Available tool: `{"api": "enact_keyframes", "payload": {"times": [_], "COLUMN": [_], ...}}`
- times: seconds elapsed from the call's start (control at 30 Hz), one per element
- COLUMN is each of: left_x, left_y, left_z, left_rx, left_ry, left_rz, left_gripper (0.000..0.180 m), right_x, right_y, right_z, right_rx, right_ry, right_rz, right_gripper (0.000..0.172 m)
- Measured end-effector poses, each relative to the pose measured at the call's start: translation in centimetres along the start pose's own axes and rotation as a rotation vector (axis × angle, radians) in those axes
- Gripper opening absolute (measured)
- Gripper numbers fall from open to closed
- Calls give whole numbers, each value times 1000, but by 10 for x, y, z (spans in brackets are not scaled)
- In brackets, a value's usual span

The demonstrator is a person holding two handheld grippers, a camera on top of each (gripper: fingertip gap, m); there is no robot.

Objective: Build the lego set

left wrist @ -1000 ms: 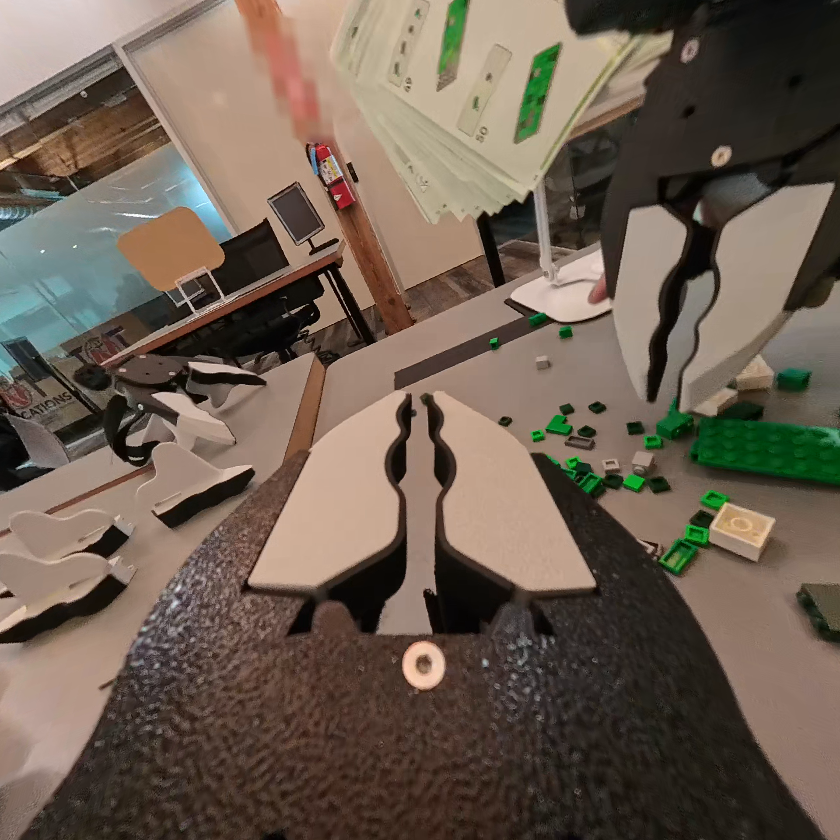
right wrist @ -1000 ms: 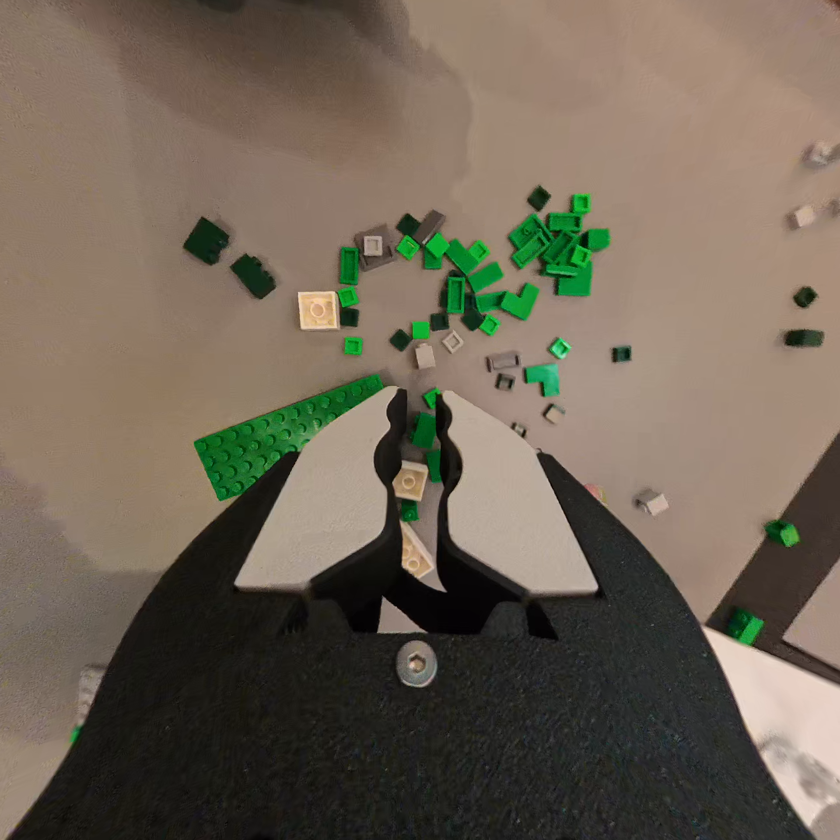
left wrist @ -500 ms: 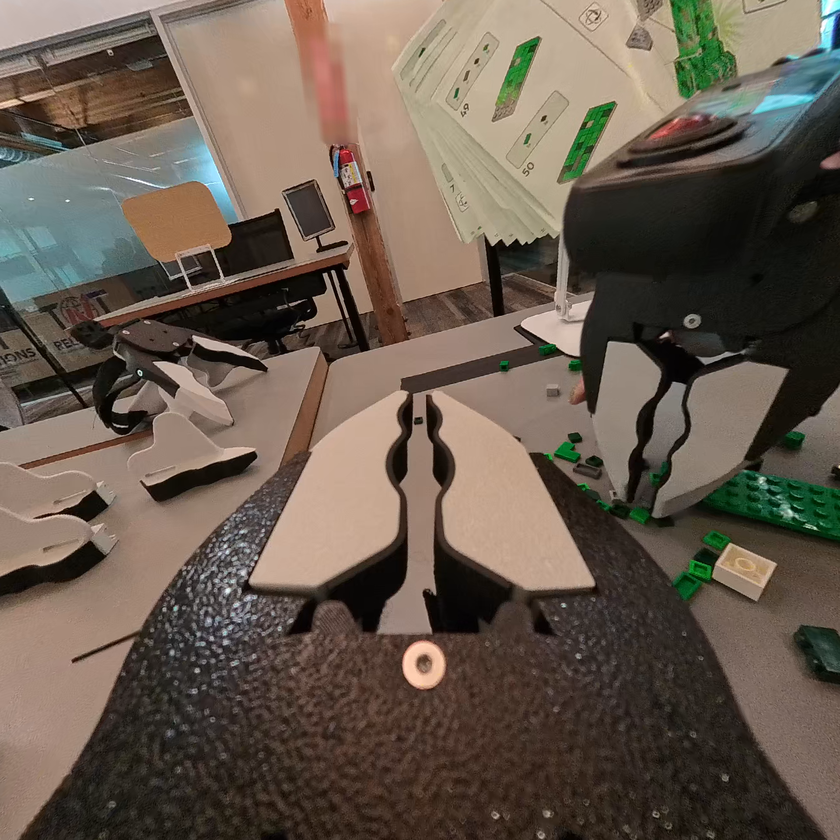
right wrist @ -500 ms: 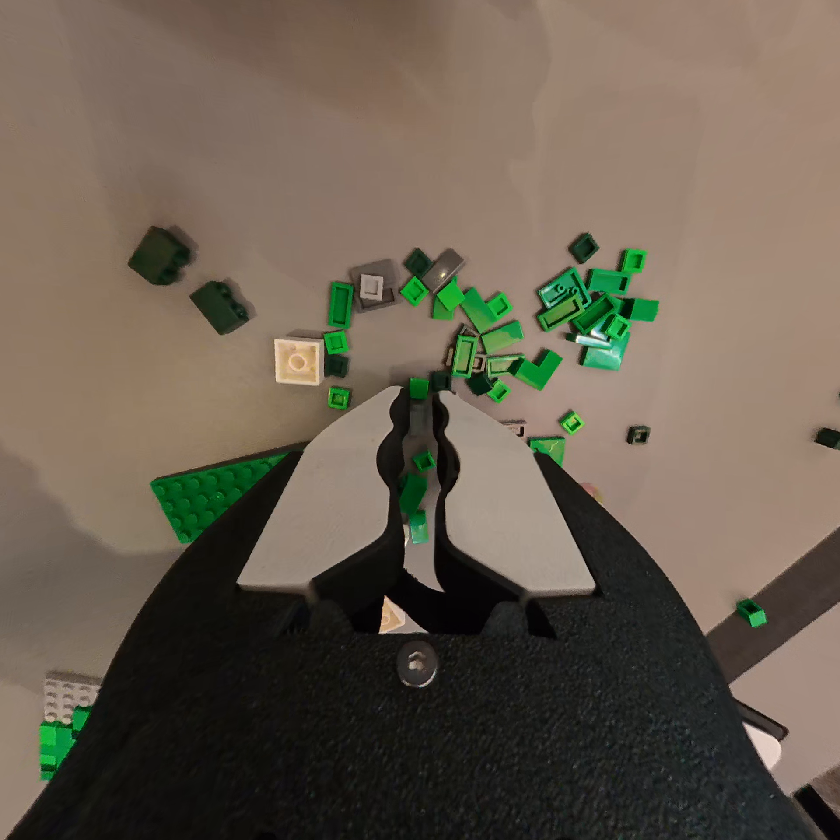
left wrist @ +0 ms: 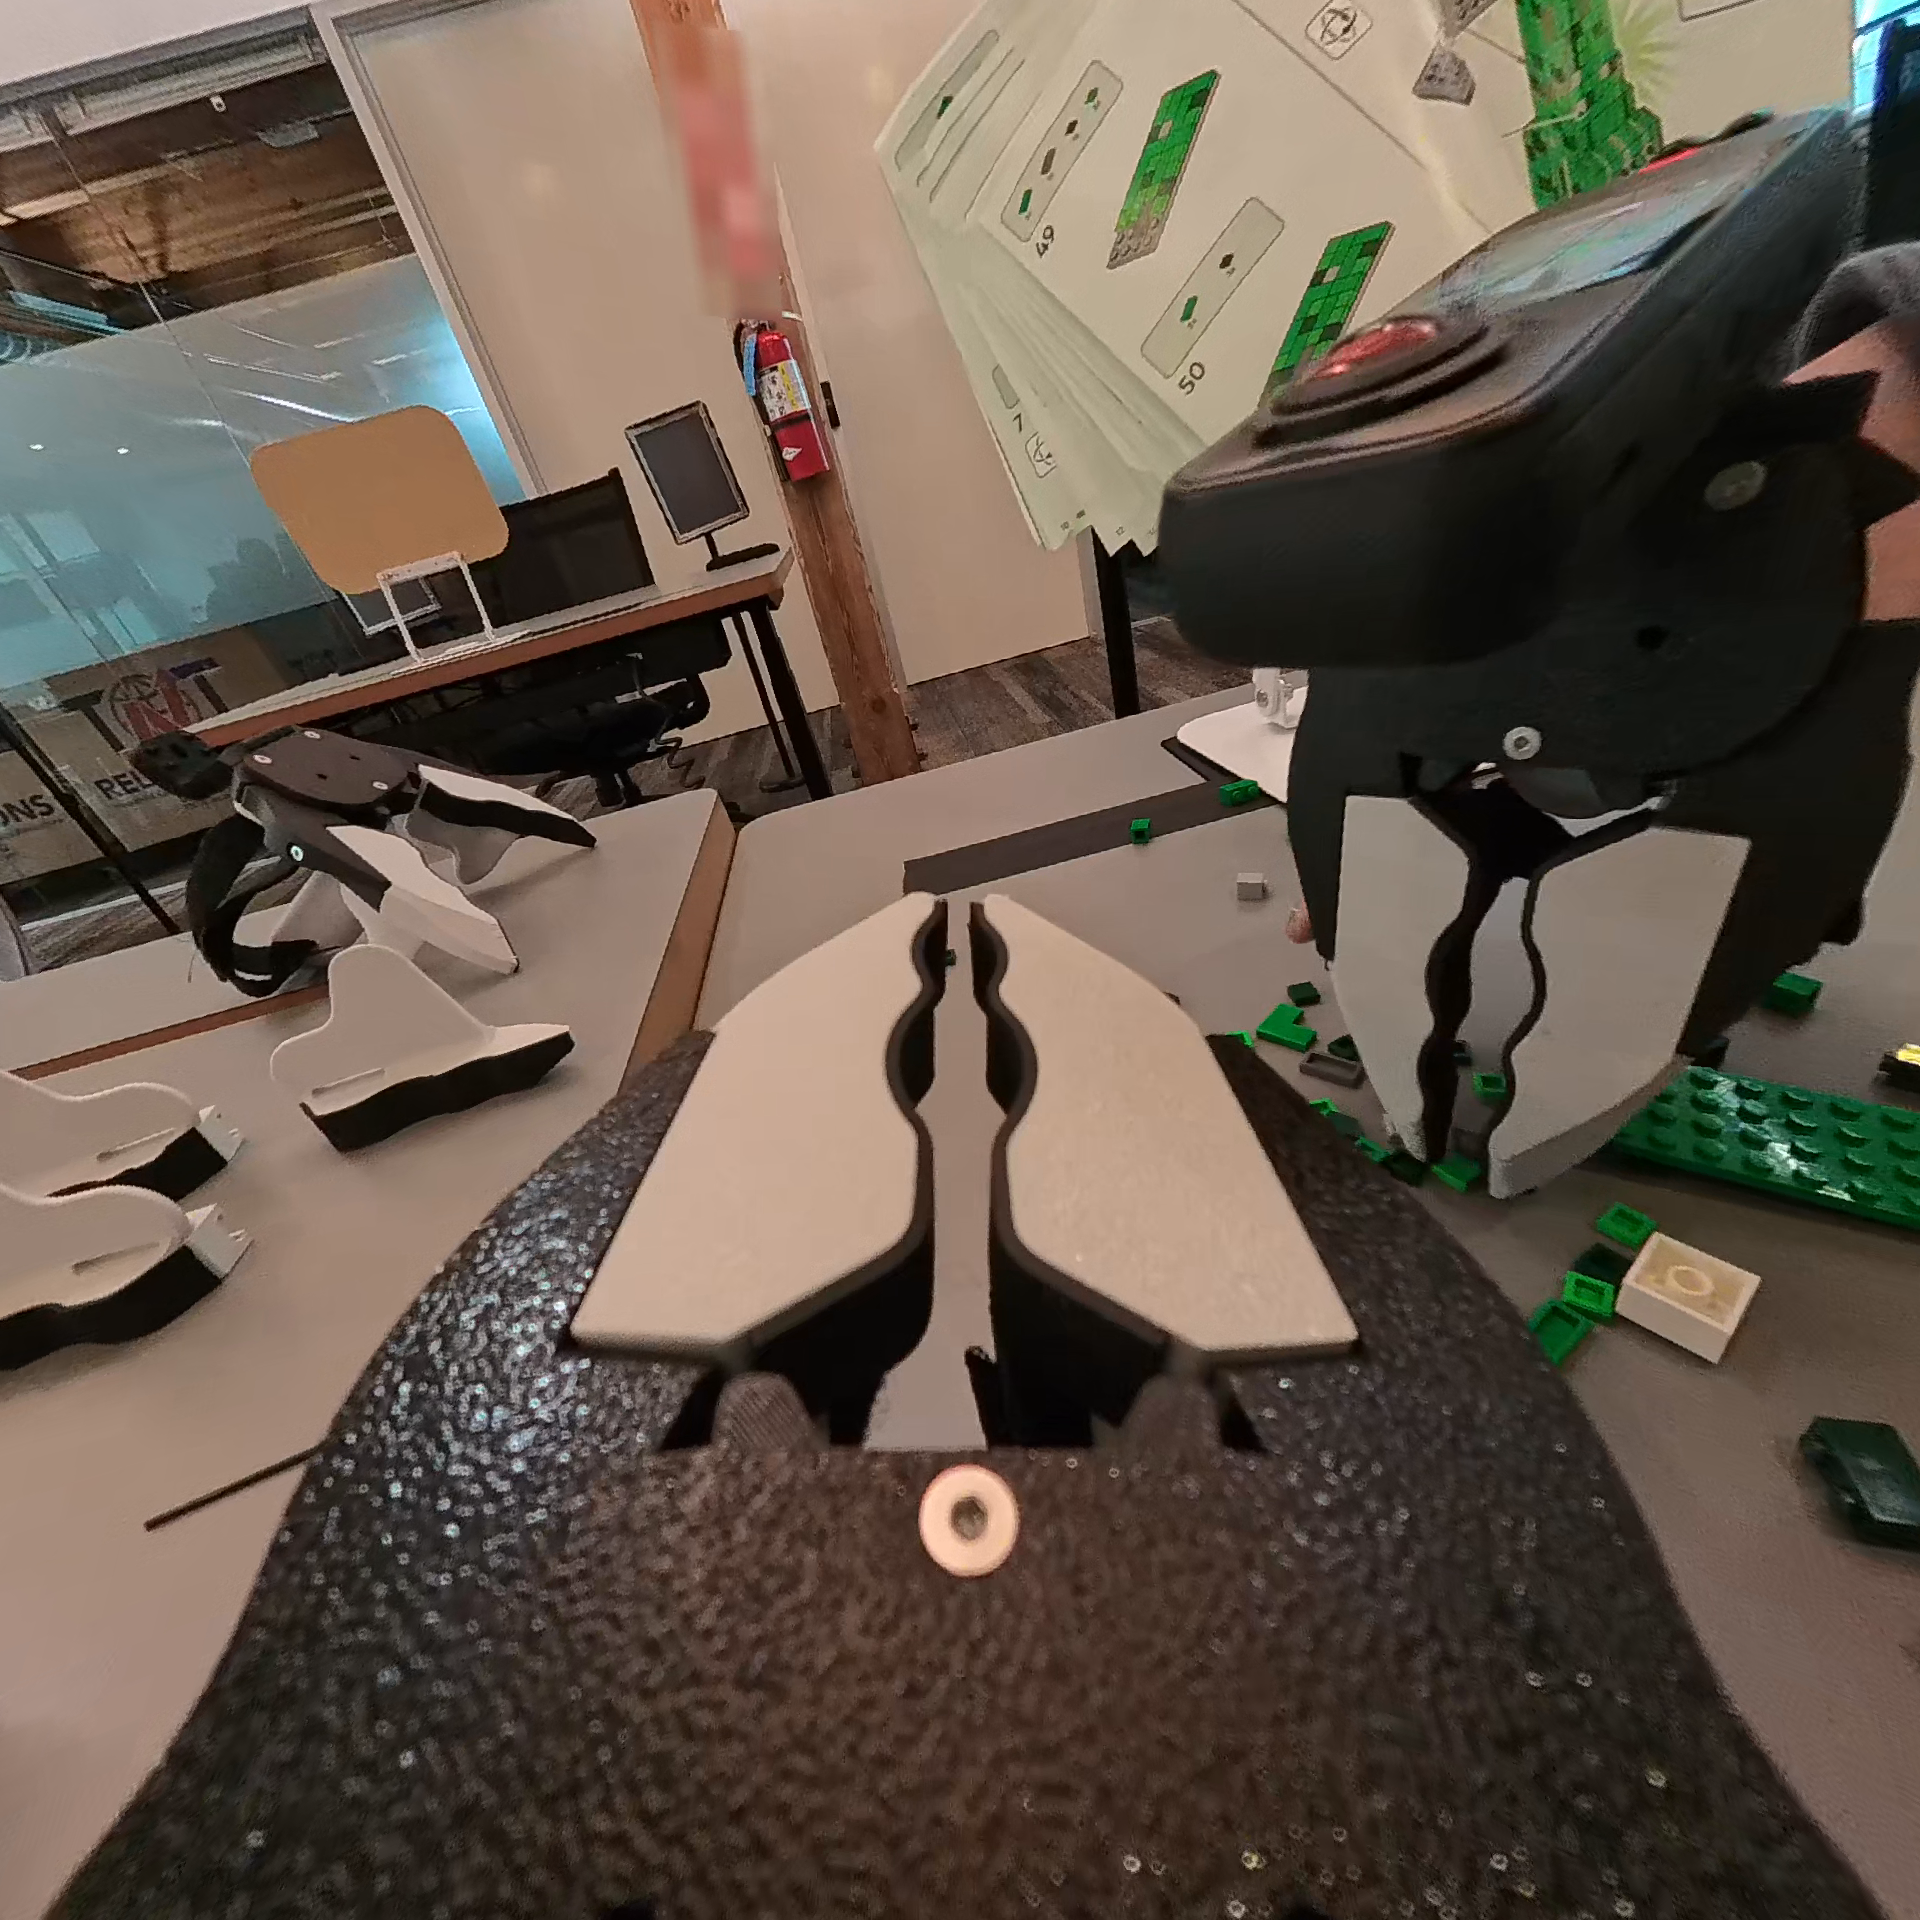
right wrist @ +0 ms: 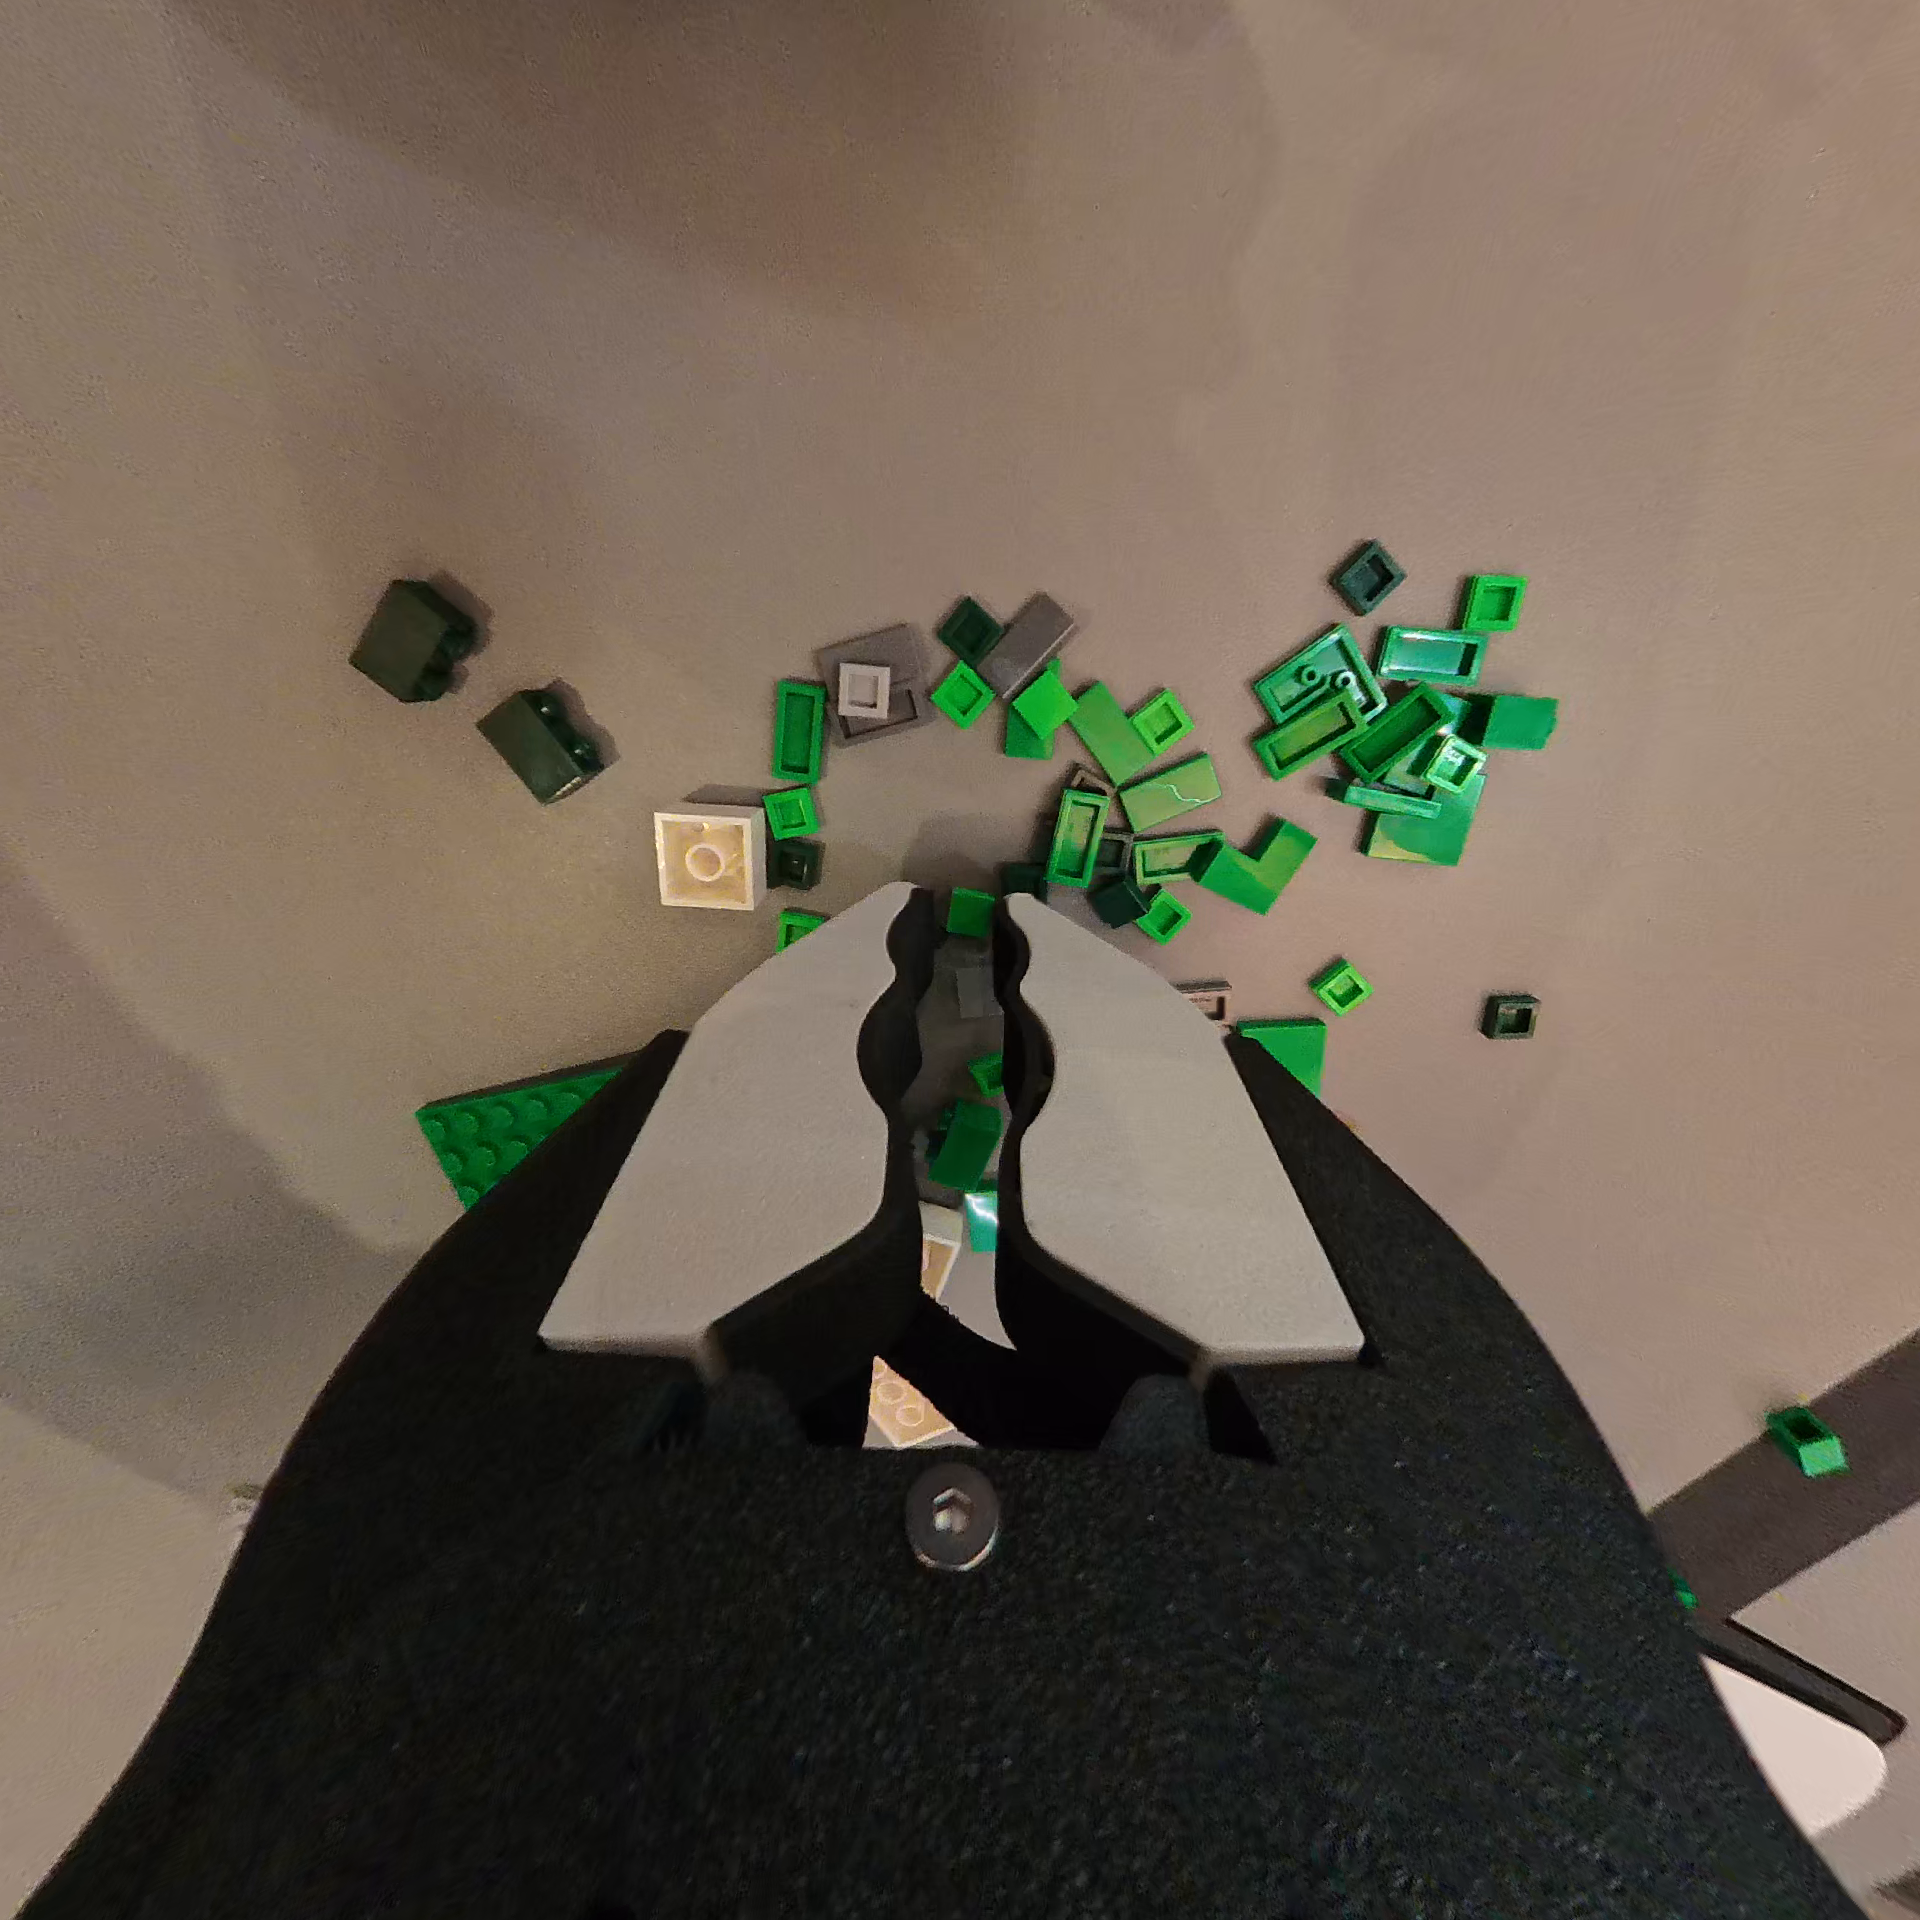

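My right gripper (right wrist: 961,899) points down at the grey table (right wrist: 1039,364), its tips in a scatter of small green tiles. A small bright green square tile (right wrist: 971,912) lies on the table between the tips. It sits against the right finger with a dark gap on its left, so it is not clamped. A grey tile (right wrist: 977,987) lies farther back between the fingers. In the left wrist view the right gripper (left wrist: 1470,1158) stands with its tips on the table. My left gripper (left wrist: 958,906) hovers to the left, nearly closed, with a thin slit and nothing between the tips.
A green studded baseplate (left wrist: 1766,1132) lies beside the right gripper. A white square brick (right wrist: 709,860) and two dark green bricks (right wrist: 545,743) lie to the left. An open instruction booklet (left wrist: 1195,239) stands behind. Spare gripper fingers (left wrist: 416,1049) and a spare gripper (left wrist: 353,831) lie on the neighbouring table.
My right gripper has come down from above the baseplate onto the tile scatter, so its tips now straddle the green tile. My left gripper's slit has narrowed slightly.
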State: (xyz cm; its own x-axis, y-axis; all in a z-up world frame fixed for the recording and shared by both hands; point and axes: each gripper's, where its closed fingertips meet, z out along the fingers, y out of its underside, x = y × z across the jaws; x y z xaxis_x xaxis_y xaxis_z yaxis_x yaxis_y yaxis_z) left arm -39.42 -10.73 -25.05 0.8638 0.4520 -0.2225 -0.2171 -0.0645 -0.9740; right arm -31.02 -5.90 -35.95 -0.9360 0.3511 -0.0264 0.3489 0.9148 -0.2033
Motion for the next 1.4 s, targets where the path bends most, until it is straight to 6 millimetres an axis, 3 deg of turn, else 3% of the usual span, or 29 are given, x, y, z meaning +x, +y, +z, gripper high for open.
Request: {"api": "enact_keyframes", "payload": {"times": [0.4, 0.53, 0.77, 0.9, 1.13, 1.4], "left_x": [2, 3, 6, 7, 9, 11], "left_y": [-1, -1, -1, 0, 0, 1], "left_z": [1, 1, 1, 2, 1, 2], "left_rx": [2, 5, 1, 0, -4, -10], "left_ry": [14, 19, 34, 39, 52, 65], "left_rz": [-10, -11, -12, -9, -12, -13], "left_gripper": [3, 3, 2, 2, 1, 0], "right_x": [-8, -4, -2, -6, 18, 10], "right_y": [9, 22, 4, 9, 12, 12], "right_z": [-5, -6, -10, -6, -12, -16], "right_rx": [-24, -119, -34, -61, -56, -21], "right_ry": [-22, 18, 86, 44, 210, 155], "right_rz": [-70, -74, -129, -104, -59, -46], "right_gripper": [15, 15, 6, 2, 0, 9]}}
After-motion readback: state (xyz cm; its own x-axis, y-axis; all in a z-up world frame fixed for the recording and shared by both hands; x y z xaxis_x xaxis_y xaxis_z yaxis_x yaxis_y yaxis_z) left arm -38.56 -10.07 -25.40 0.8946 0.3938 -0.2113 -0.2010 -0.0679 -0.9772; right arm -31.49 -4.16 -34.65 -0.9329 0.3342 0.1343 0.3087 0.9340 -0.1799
